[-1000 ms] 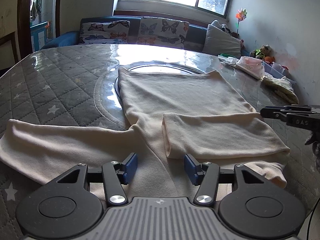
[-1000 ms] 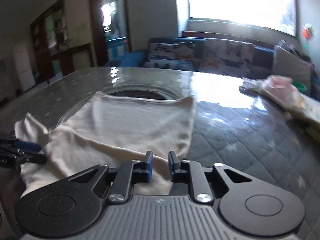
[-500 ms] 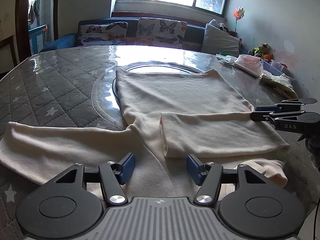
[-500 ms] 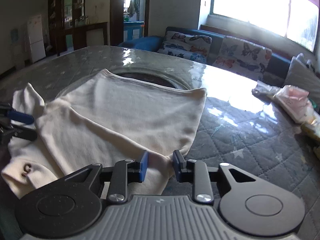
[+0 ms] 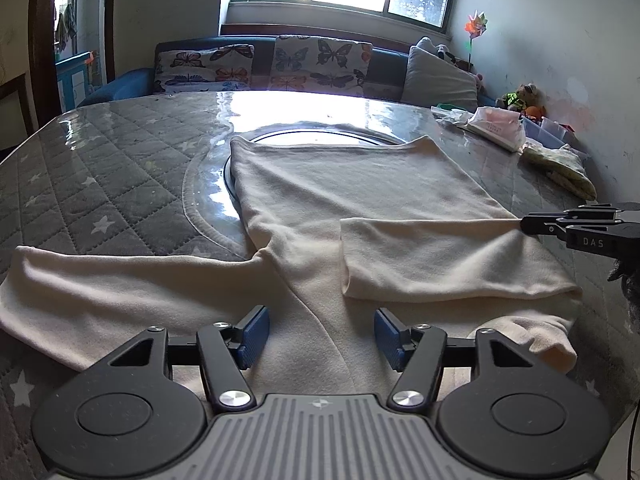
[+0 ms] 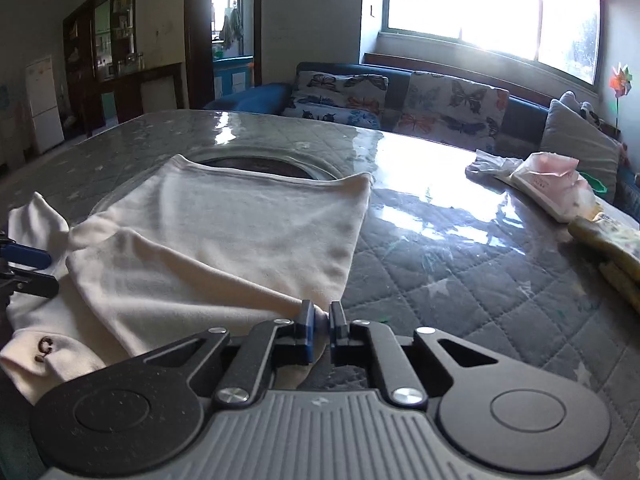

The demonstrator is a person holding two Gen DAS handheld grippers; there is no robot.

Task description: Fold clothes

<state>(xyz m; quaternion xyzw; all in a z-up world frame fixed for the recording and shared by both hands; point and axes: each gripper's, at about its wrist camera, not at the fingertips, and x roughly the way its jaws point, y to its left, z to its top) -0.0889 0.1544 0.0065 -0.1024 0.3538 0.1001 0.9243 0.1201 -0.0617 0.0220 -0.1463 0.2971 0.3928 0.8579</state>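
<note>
My left wrist view looks low across the table toward the window; my right one sits rightward, angled left. Both share the shirt.

left sleeve cuff cut off, right tongs body cropped

Soft, matt cream knit sweater on quilted grey table cover under glossy clear plastic; matt black plastic gripper, blue pads.
</note>
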